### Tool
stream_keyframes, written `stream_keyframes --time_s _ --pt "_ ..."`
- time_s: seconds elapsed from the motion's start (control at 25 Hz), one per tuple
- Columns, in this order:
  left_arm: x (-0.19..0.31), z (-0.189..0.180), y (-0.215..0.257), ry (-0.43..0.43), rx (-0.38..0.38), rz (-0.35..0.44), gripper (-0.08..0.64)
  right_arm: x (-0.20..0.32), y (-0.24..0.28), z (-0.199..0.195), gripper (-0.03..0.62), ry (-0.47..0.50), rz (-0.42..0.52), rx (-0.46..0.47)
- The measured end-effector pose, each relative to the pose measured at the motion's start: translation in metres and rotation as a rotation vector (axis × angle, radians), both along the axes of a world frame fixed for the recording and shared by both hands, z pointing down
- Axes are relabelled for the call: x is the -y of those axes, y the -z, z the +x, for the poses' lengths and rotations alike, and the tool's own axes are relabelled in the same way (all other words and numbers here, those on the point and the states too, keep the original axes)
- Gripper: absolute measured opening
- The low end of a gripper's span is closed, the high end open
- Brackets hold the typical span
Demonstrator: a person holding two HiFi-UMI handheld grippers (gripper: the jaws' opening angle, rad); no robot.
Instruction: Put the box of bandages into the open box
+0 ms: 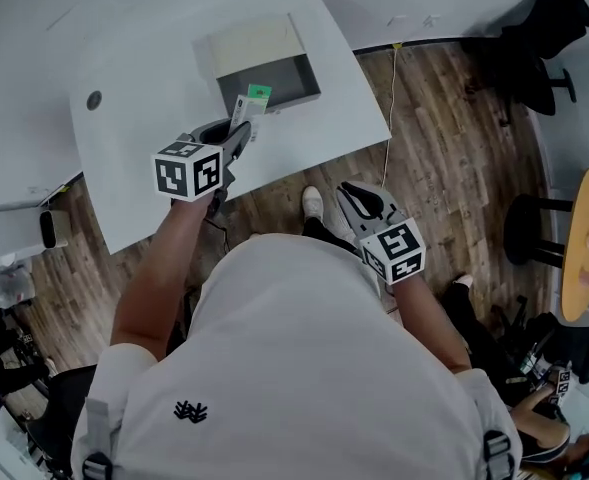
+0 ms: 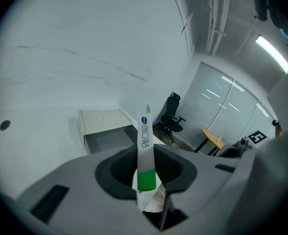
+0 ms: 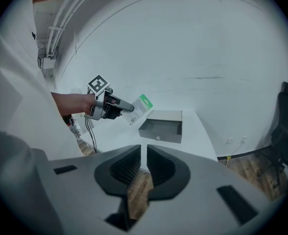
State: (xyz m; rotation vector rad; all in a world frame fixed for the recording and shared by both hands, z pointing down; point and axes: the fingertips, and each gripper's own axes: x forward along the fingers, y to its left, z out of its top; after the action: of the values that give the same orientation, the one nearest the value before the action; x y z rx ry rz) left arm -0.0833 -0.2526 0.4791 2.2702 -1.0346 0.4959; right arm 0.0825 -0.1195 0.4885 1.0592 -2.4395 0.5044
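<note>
The box of bandages (image 1: 250, 109) is thin and white with a green end. My left gripper (image 1: 238, 134) is shut on it and holds it above the white table, just in front of the open box (image 1: 274, 80). In the left gripper view the bandage box (image 2: 144, 148) stands upright between the jaws, with the grey open box (image 2: 102, 127) beyond it. The right gripper (image 1: 355, 199) hangs shut and empty off the table's near edge, by my body. In its own view the right gripper (image 3: 143, 173) faces the open box (image 3: 162, 127), the bandage box (image 3: 140, 107) and the left gripper (image 3: 124, 106).
The white table (image 1: 164, 58) has a small round hole (image 1: 94, 99) at its left. Wood floor (image 1: 444, 168) lies to the right, with a black office chair (image 1: 544, 28), a round wooden table (image 1: 587, 243) and a thin cable (image 1: 391, 98) along the table's right edge.
</note>
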Motion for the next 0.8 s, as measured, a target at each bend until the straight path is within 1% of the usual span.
stream_keyframes --time_s 0.44,0.64,0.8 --pt "0.073 0.048 -0.031 0.039 0.110 -0.049 0.092 0.053 -0.008 0.079 0.040 -0.012 -0.008 0.030" --pt "0.098 0.058 -0.048 0.056 0.174 -0.069 0.092 0.071 -0.010 0.110 0.040 -0.043 -0.005 0.052" --pt "0.114 0.061 -0.064 0.076 0.217 -0.089 0.092 0.082 -0.012 0.127 0.040 -0.043 -0.009 0.050"
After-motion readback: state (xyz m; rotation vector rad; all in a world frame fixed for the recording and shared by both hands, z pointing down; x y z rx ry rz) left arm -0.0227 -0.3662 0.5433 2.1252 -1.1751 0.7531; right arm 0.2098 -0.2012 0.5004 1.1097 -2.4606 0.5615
